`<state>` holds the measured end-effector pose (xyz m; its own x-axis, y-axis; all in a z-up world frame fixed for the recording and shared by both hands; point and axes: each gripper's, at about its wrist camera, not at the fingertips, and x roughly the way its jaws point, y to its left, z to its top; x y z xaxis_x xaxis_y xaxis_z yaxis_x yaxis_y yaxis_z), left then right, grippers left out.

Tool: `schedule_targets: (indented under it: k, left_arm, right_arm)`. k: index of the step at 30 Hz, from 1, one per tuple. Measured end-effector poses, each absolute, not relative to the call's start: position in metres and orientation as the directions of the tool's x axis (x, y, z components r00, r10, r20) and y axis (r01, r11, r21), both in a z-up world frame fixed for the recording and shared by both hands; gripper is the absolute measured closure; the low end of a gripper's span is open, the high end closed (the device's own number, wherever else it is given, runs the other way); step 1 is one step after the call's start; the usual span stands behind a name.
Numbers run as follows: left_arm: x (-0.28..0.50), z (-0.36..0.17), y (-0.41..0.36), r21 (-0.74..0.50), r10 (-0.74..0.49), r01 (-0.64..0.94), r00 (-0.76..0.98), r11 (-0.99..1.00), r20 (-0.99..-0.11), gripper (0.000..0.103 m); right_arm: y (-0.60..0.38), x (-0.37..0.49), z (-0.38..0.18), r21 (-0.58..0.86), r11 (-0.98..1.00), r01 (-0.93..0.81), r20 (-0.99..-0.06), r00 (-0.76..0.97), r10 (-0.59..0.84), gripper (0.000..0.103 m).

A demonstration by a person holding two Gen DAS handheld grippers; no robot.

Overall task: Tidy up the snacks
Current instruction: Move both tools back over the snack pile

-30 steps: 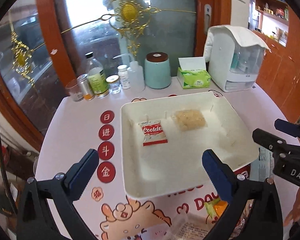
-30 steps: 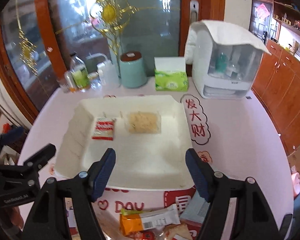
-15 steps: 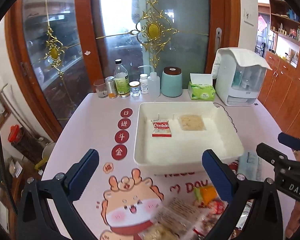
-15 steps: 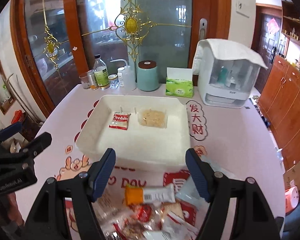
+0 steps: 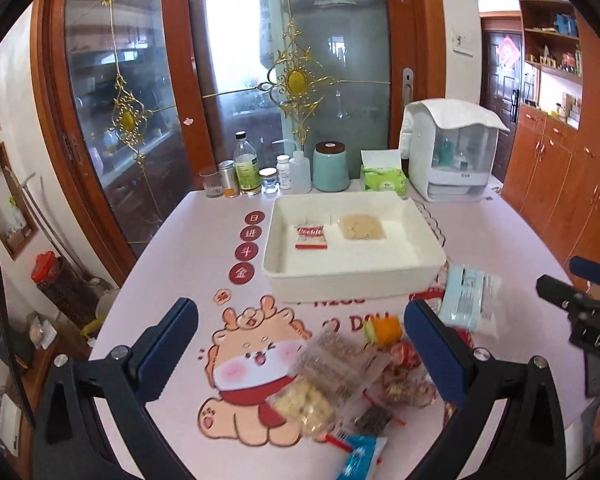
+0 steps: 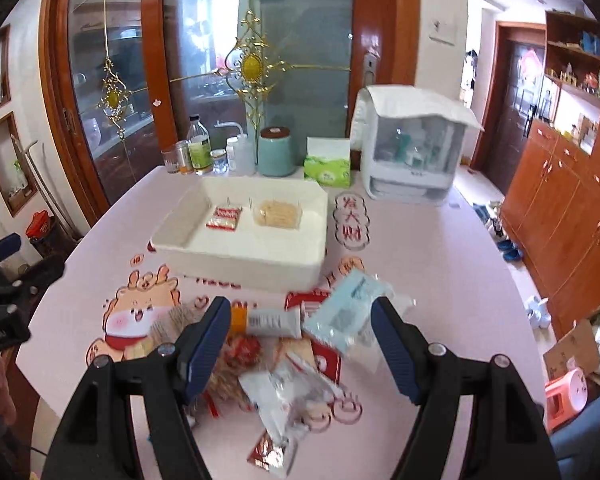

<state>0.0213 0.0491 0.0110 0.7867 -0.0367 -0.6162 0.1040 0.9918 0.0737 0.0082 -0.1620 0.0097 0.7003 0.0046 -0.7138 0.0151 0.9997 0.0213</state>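
A white tray stands mid-table with a red Cookie packet and a pale cracker pack inside. A heap of loose snacks lies on the table in front of it, with a light blue packet and an orange-ended bar. My left gripper is open and empty above the heap's left part. My right gripper is open and empty above the heap.
Bottles and jars, a teal canister, a green tissue box and a white appliance line the table's far edge. Glass doors stand behind. Wooden cabinets are to the right.
Both grippers have pulled back from the tray toward the table's near side and risen. The snack heap has come into view under them. Both stay open.
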Motion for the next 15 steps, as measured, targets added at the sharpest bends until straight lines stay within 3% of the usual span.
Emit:
schedule_targets:
  k: [15]
  left_arm:
    - [-0.023, -0.079, 0.057, 0.086, -0.003, 0.107, 0.64, 0.991, -0.768, 0.001]
  right_arm:
    - [-0.165, -0.058, -0.063, 0.054, 0.998, 0.027, -0.803, 0.596, 0.028, 0.03]
